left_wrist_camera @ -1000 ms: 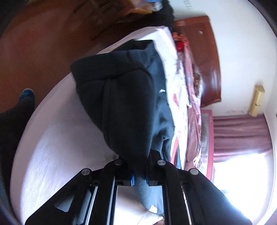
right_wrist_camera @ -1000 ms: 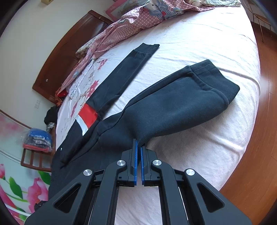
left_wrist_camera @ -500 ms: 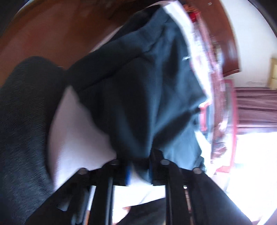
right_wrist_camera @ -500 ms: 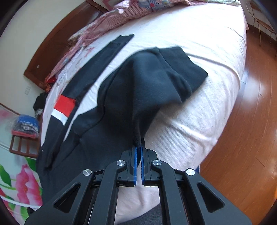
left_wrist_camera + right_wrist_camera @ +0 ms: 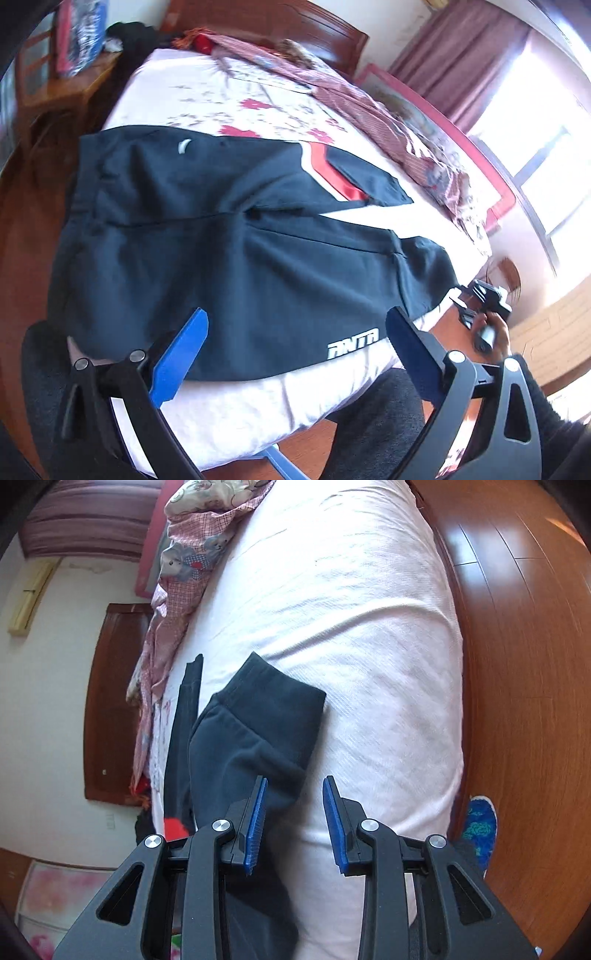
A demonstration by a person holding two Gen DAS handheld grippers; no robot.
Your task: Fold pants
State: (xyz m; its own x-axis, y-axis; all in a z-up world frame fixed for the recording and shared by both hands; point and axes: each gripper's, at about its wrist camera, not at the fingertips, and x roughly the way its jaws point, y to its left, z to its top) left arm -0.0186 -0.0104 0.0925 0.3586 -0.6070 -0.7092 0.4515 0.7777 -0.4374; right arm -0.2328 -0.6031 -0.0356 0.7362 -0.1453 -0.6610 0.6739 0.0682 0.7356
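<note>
Dark navy track pants (image 5: 229,258) with a red and white stripe lie spread on the white bed, waist toward the left, a white logo near the front edge. My left gripper (image 5: 295,343) is open and empty just above the near edge of the pants. In the right wrist view the pants (image 5: 255,731) lie with one leg's cuff folded over, the other leg stretched beside it. My right gripper (image 5: 293,823) is open and empty, its left finger over the fabric. The other hand-held gripper (image 5: 480,306) shows at the right of the left wrist view.
The white bed sheet (image 5: 362,635) fills the middle. A pink checked quilt (image 5: 192,554) lies bunched along the far side. A wooden headboard (image 5: 266,26) and a wooden chair (image 5: 55,85) stand beyond. Wooden floor (image 5: 524,664) runs along the bed's edge. A blue slipper (image 5: 478,823) sits below.
Both grippers have let go of the pants and opened. The lifted leg fabric has dropped onto the bed, and both views have swung to new angles.
</note>
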